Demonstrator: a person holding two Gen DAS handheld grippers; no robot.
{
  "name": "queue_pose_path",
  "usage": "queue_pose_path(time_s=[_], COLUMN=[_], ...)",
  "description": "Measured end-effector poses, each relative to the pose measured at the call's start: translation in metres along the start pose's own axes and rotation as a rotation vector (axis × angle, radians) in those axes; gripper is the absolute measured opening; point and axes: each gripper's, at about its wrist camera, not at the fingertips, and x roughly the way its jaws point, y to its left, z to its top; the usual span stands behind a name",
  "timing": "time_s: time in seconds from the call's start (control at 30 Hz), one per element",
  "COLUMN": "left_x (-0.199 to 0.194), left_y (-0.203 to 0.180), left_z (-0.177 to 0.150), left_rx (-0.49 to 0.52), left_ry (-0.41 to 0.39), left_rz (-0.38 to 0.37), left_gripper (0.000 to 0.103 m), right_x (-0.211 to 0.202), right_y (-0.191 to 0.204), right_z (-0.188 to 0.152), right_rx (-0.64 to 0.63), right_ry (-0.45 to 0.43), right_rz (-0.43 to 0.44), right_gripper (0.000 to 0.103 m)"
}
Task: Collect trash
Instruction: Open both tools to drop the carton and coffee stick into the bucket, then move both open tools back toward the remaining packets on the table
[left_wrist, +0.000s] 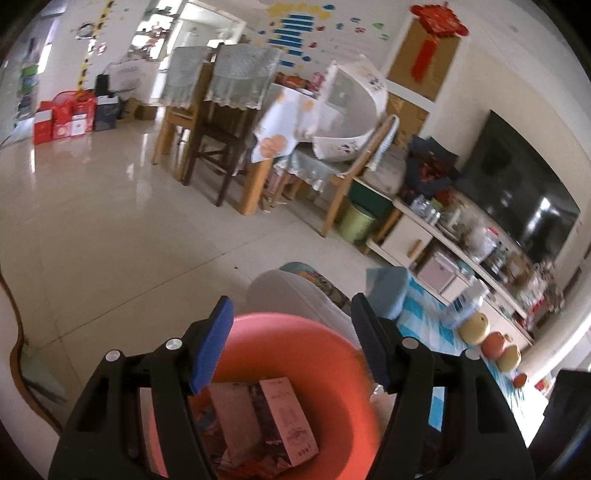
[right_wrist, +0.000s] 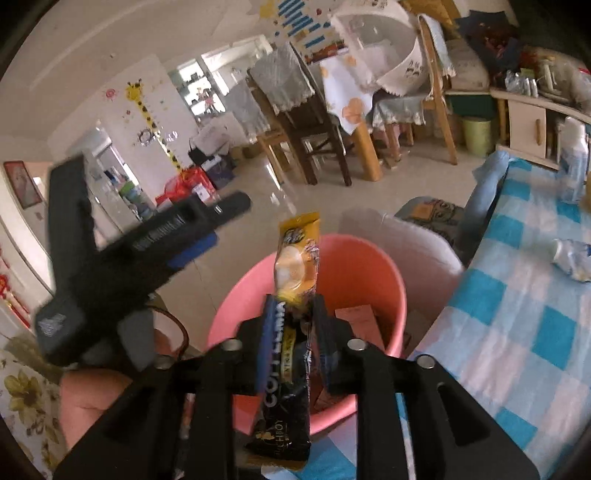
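the pink bucket (right_wrist: 369, 266) sits at the near left corner of the blue-and-white checked cloth (right_wrist: 517, 332), its rim against a pale cushion (right_wrist: 421, 243) on the far side. inside it lies a flat pinkish carton (left_wrist: 266, 421) with dark print along one side, resting on other scraps i can't make out.

the right gripper (right_wrist: 291, 306) hangs just over the bucket's near rim with a long black-and-yellow coffee sachet (right_wrist: 295, 258) standing upright between its blue-faced fingers. the jaws are set narrow, and there looks to be a sliver of space on either side of the packet, so i can't tell whether the pads really press on it. the sachet's yellow top pokes up past the fingertips, above the bucket's mouth.

the left gripper (left_wrist: 291, 321) is poised above the same bucket from the other side, jaws about half apart, with only the bucket's inside showing between them. in the right-hand view it appears blurred at the left, a hand (right_wrist: 96, 402) under it.

farther right on the cloth lie a crumpled clear plastic bottle (right_wrist: 572, 258) and a row of round fruit (left_wrist: 495, 343). beyond, wooden dining chairs (left_wrist: 221, 122) stand on the pale tiled floor (left_wrist: 110, 221).
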Motion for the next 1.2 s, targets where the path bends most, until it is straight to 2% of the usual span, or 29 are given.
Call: queue_pose_path(time_s=[0.03,0.1,0.2,0.3,0.37,0.47,0.63,0.7,0.83,1.2], left_x=[0.000,0.002,0.003,0.005,0.007,0.009,0.013,0.013,0.013,0.020], left_y=[0.003,0.004,-0.001,-0.008,-0.015,-0.025,-0.042,-0.049,-0.065,-0.108], left_z=[0.001,0.001,0.001,0.000,-0.002,-0.005,-0.013,-0.016,-0.023,-0.041], left_rx=[-0.011,-0.029,-0.025,-0.006,0.019,0.050,0.080,0.103,0.165,0.241], left_ry=[0.001,0.003,-0.003,0.009,0.016,0.031,0.068,0.071,0.067,0.083], left_rz=[0.005,0.008,0.018,0.018,0.023,0.029,-0.002,-0.006,-0.006,-0.059], left_gripper=[0.069,0.077,0.084,0.087,0.087,0.088,0.089,0.093,0.094,0.096], right_x=[-0.001,-0.008,-0.023,-0.036,-0.043,-0.054,-0.067,-0.073,-0.087,-0.123], right_y=[-0.002,-0.008,-0.020,-0.033,-0.041,-0.051,-0.063,-0.066,-0.072,-0.093], right_z=[-0.002,-0.007,-0.014,-0.021,-0.025,-0.032,-0.045,-0.049,-0.059,-0.074], right_rx=[0.009,0.014,0.012,0.025,0.037,0.047,0.055,0.055,0.047,0.067], right_ry=[-0.006,-0.025,-0.050,-0.065,-0.067,-0.067,-0.059,-0.060,-0.065,-0.071], right_rz=[-0.003,-0.022,-0.101,-0.143,-0.179,-0.209,-0.258,-0.281,-0.321,-0.388], right_gripper=[0.055,0.066,0.080,0.083,0.090,0.091,0.094,0.094,0.094,0.096])
